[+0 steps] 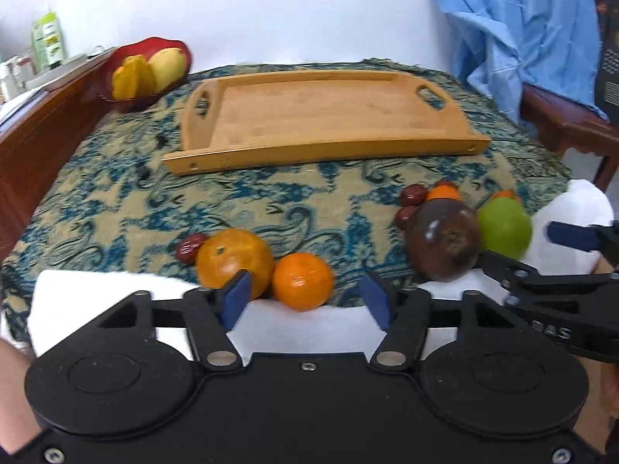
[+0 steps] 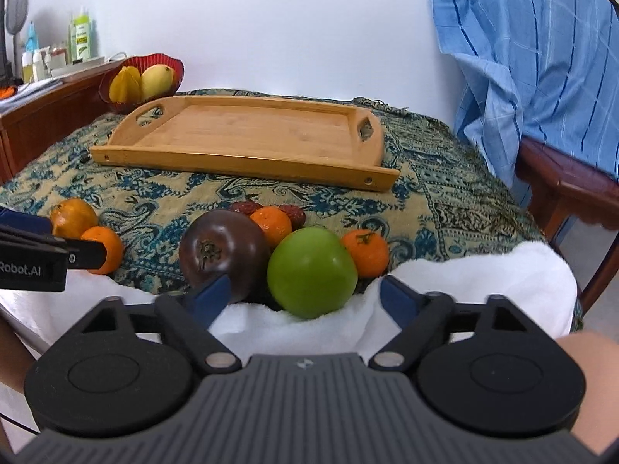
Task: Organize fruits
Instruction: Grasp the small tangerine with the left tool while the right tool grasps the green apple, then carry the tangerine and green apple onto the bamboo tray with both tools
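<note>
We note our left gripper [image 1: 307, 301] as glossy black with blue finger pads [image 1: 236, 299], round hubs, silver pivots and corner screws, our right gripper [image 2: 309, 299] ribbed grey-black, blue-padded, with bare skin at both edges.

Two low, near wrist views toward the shared wooden tray [image 1: 325, 116].

Tray [image 2: 247, 135] sitting on tablecloth [image 2: 425, 201] at table's far side. Bowl [image 2: 116, 81] standing behind tray's left end, holding mango [image 2: 156, 79] and starfruit [image 2: 123, 85]. Apple [image 2: 311, 272] lying near front edge, persimmon [image 2: 222, 253] touching it on left, tangerine [image 2: 365, 253] just right, dates [image 2: 247, 207] behind. Two oranges [image 1: 267, 268] lying touching, well left of that cluster. Towel [image 2: 483, 282] lying along front edge.
</note>
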A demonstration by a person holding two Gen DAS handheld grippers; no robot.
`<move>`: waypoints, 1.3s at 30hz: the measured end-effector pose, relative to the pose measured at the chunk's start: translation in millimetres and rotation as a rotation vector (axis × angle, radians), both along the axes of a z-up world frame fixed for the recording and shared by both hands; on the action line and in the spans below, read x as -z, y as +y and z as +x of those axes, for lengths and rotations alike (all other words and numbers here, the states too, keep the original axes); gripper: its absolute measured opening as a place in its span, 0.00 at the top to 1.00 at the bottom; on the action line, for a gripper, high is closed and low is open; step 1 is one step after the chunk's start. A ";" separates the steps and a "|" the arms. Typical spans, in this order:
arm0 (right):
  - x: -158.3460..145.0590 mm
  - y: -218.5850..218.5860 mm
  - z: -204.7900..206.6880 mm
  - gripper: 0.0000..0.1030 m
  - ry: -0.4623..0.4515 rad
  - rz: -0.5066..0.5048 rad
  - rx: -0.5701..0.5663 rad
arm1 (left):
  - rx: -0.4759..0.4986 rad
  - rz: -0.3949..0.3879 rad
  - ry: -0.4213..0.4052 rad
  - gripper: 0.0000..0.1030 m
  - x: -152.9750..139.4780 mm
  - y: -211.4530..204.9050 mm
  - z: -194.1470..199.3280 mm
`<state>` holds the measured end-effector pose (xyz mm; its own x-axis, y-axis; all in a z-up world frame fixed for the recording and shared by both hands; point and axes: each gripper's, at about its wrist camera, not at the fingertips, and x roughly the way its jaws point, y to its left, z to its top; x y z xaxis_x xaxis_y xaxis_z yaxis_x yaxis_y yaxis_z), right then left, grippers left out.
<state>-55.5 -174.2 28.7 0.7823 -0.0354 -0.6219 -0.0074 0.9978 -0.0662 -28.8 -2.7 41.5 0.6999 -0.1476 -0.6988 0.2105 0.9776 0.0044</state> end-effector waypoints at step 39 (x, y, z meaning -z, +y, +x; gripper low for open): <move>-12.1 -29.1 17.6 0.41 -0.043 0.205 0.042 | -0.041 -0.071 -0.053 0.64 -3.7 -4.5 11.5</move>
<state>-37.9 -203.3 40.8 0.8088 0.0551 -0.5855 0.0331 0.9898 0.1388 -17.2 -7.3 45.2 0.7423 -0.1662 -0.6491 0.1720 0.9836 -0.0551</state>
